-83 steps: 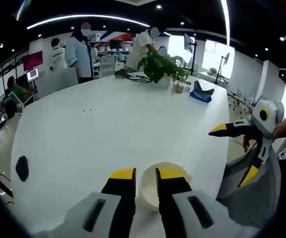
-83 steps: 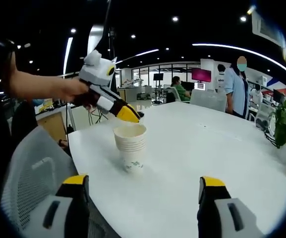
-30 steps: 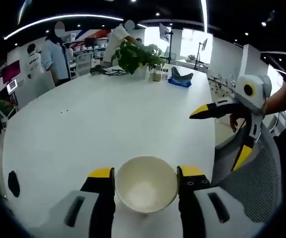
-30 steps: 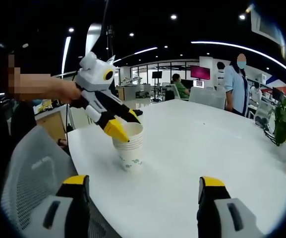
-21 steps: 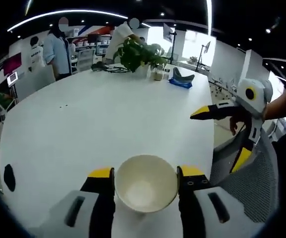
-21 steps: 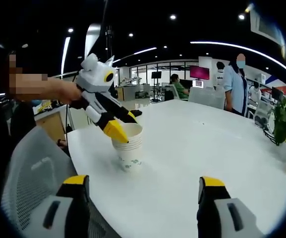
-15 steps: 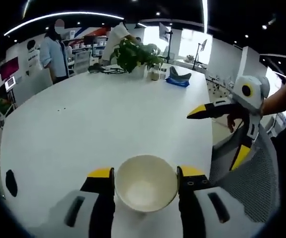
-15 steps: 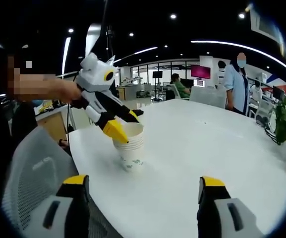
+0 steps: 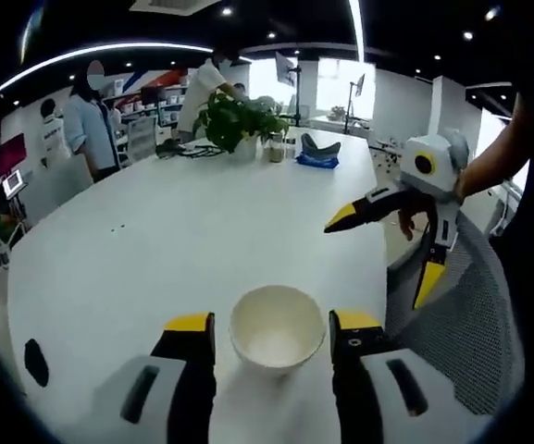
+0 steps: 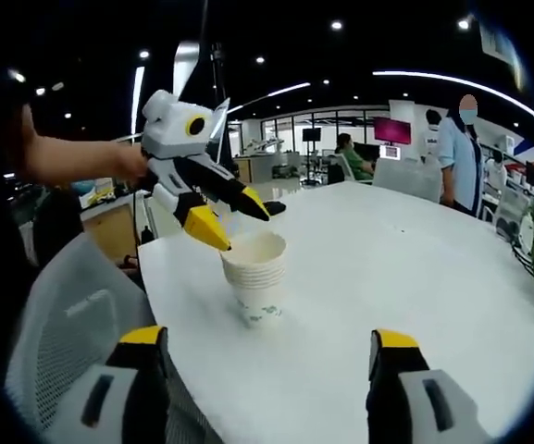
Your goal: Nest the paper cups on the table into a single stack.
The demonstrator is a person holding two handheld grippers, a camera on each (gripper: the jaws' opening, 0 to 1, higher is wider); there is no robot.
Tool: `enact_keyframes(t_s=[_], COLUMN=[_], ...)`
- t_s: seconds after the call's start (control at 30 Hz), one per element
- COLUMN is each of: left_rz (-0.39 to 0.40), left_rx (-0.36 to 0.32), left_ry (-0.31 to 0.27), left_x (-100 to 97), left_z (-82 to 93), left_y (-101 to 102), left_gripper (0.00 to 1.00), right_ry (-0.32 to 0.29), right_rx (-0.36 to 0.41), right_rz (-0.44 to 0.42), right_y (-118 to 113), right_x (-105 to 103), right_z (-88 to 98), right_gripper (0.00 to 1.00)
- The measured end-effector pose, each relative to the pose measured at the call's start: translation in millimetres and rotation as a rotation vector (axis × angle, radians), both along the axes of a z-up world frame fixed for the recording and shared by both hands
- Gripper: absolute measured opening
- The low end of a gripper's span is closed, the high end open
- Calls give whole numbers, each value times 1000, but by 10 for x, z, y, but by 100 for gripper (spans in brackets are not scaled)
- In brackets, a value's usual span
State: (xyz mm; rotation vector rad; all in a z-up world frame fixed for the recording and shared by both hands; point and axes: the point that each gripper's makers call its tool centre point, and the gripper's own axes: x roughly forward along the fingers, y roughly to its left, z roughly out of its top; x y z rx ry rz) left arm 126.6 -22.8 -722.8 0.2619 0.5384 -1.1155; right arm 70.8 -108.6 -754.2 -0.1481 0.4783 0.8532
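Note:
A stack of several nested white paper cups (image 10: 259, 276) stands near the edge of the white round table (image 10: 415, 277). In the left gripper view I look down into the top cup (image 9: 278, 328). My left gripper (image 9: 274, 322) is open, its yellow-tipped jaws either side of the stack with a gap on each side. Seen from the right gripper view, the left gripper (image 10: 239, 228) hovers just left of the rim, apart from it. My right gripper (image 10: 267, 339) is open wide and holds nothing, well short of the stack. It also hangs open off the table's edge as the right gripper (image 9: 378, 264).
A grey mesh chair (image 10: 58, 324) sits at the table's near edge, also seen as the chair (image 9: 456, 342). A potted plant (image 9: 234, 120) and a blue object (image 9: 317, 153) stand at the far end. A small black object (image 9: 35, 361) lies near the left. People stand beyond the table.
The left gripper's jaws went from a narrow gap at the top cup to wide apart, then drew back from the rim. The stack stands where it was. The right gripper stays open.

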Motion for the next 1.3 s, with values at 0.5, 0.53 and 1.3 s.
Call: enact_keyframes(t_s=[0.5,0.53,1.3], left_rz=[-72,-79,-149], left_rx=[72,79,85], left_ry=[2,1,34], left_x=[-57,-61,-85], left_z=[-328,-353,-774], left_y=[175,176,45], left_gripper=[44,44,42], right_ry=[2,2,34], right_rx=[-19,-23,74], right_rz=[94,99,87], right_y=[302,314,639], right_x=[231,240,513], right_z=[-176,-191,-105], right_gripper=[78,77,68])
